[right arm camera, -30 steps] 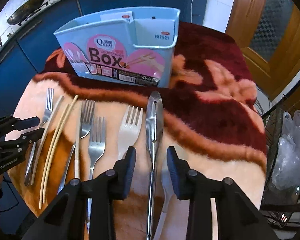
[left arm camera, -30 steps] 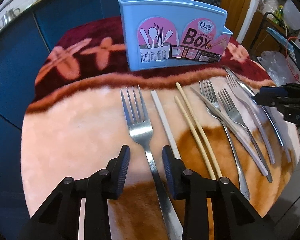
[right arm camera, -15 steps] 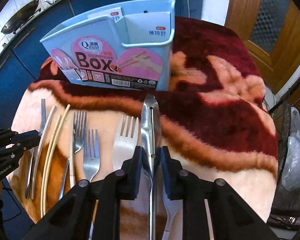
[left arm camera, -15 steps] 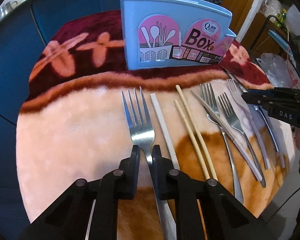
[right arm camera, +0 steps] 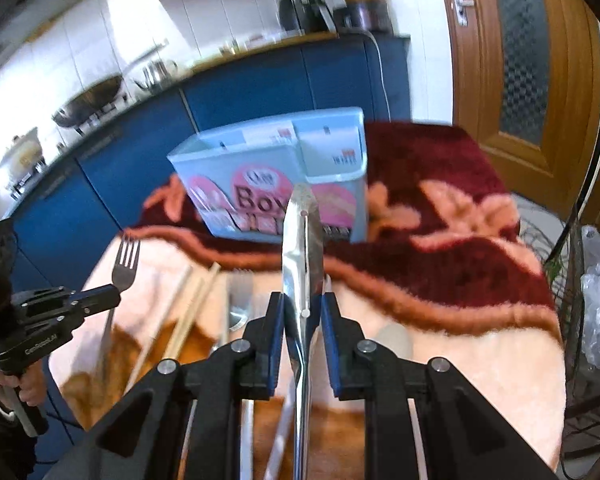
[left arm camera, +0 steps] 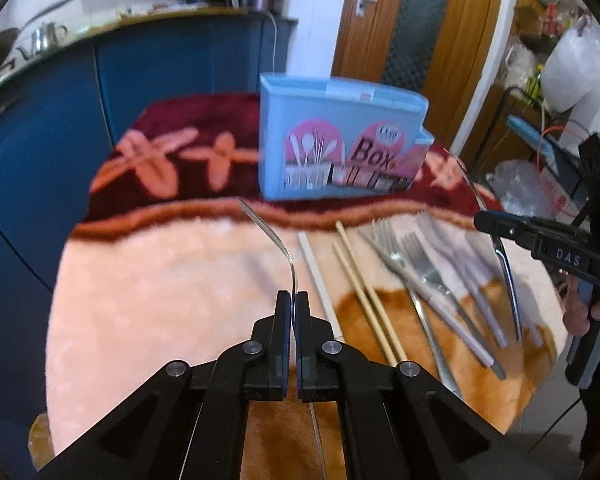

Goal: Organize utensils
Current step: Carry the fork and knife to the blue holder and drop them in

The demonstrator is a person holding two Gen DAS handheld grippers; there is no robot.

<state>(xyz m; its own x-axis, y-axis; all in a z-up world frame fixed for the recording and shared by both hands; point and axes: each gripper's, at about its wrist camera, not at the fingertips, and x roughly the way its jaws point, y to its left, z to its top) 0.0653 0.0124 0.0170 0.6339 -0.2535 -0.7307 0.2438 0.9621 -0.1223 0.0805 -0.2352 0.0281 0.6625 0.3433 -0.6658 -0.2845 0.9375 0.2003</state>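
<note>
Blue utensil box upright at frame centre, contents hidden, left gripper clenched on a fork, right gripper grasping steel tongs, both lifted off the blanket

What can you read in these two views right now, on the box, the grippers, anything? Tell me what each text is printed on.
"Box": pink label on the blue utensil box; its "x" is hidden by the tongs in the right wrist view.
"DAS": side of the right gripper, cut off.
Pale lettering on the left gripper body: too blurred to read.
Round logo, small print and white stickers on the box: too blurred.
</note>
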